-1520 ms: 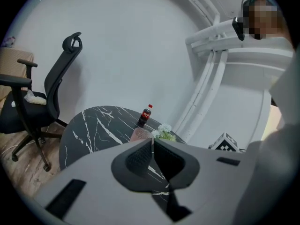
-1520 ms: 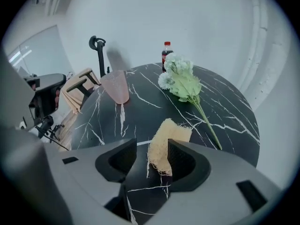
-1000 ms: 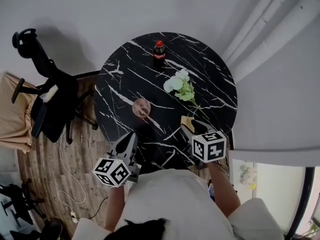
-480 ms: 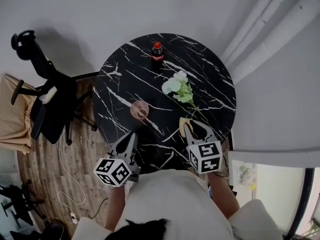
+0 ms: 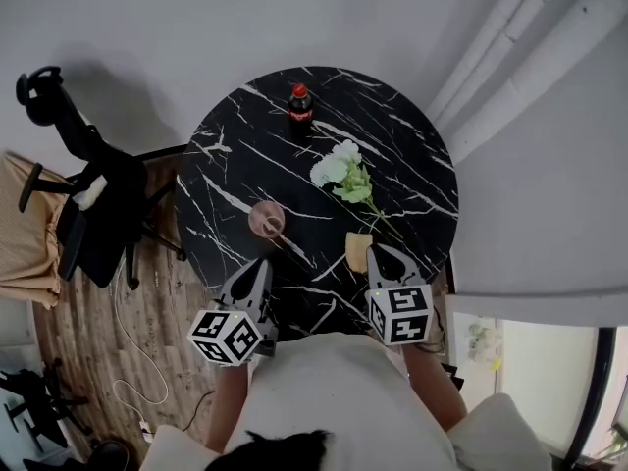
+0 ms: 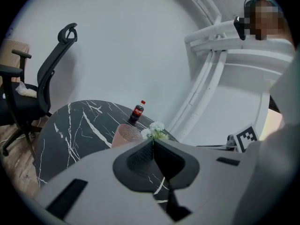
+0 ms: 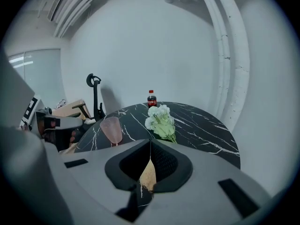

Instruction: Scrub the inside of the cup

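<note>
A pink cup [image 5: 266, 218] stands upright on the round black marble table [image 5: 412, 155], left of its middle; it also shows in the left gripper view [image 6: 124, 135] and the right gripper view [image 7: 112, 129]. My right gripper [image 5: 374, 252] is at the table's near right edge, shut on a thin tan scrub pad [image 5: 358, 251], which shows pinched between the jaws [image 7: 148, 176]. My left gripper [image 5: 253, 275] sits shut and empty at the near left edge, a short way in front of the cup.
A cola bottle [image 5: 299, 106] stands at the table's far side. White flowers [image 5: 339, 177] with green stems lie between the cup and the right edge. A black office chair [image 5: 88, 199] stands left of the table on the wooden floor. White walls close in behind and to the right.
The right gripper's jaws, open around the tan pad a second ago, have closed on it. The left gripper has stayed shut and still.
</note>
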A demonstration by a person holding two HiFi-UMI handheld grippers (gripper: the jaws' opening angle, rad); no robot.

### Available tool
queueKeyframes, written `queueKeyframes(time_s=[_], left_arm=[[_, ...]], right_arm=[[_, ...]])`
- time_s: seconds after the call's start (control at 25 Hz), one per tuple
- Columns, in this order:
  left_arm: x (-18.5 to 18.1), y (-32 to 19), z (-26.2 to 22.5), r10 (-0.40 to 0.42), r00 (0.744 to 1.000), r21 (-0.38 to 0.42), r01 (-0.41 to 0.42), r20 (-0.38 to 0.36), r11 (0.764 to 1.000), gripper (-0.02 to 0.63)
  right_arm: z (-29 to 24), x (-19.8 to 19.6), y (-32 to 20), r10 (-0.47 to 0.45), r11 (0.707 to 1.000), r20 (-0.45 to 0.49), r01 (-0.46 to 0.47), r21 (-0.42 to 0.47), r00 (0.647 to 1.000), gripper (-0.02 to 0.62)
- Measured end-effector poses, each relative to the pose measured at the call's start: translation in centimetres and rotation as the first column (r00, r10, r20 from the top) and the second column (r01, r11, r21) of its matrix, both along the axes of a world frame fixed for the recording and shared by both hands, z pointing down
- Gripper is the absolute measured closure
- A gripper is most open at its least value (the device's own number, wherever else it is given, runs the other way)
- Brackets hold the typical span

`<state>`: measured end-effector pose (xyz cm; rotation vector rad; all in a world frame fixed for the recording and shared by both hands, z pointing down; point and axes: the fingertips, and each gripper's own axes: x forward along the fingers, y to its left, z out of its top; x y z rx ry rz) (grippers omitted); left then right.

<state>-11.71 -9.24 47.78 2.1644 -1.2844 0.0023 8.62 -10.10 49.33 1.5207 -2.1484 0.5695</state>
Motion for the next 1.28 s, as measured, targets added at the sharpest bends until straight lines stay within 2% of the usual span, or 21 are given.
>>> queueKeyframes(time_s=[0.24,0.4,0.68,0.8,1.12,1.28], left_arm=[[0.0,-0.3,0.5,-0.021,0.998,-0.003,0.021,0.065,1.000,0.595],[0.0,-0.5,0.4,-0.010,0.998,0.000,0.010,0.067,1.000,0.596],[-0.6,-1.1,0.5,-0.044,0.997,-0.017,0.045,0.059,0.999,0.595],[-0.9,-1.6,0.1,-0.061,0.995,-0.010,0.062,0.079,0.998,0.595],[-1.3,-1.8,-0.3,-0.057,0.993,0.008,0.056,0.106,0.998,0.595],[-1.5,-1.6,-0.7,-0.046,0.987,0.025,0.043,0.151,0.999,0.597]], right_arm=[[0.6,0.3,0.1,-0.006,1.000,-0.024,0.006,0.002,1.000,0.561],[0.7,0.9,0.0,-0.005,1.000,-0.050,0.006,0.023,0.999,0.562],[1.5,0.4,0.1,-0.040,0.999,-0.091,0.041,0.006,0.995,0.563],[2.1,0.1,0.4,-0.065,0.998,-0.122,0.065,-0.003,0.990,0.563],[2.2,-0.2,0.5,-0.076,0.997,-0.128,0.075,-0.012,0.989,0.563],[2.3,-0.2,0.6,-0.078,0.997,-0.145,0.077,-0.014,0.986,0.563]])
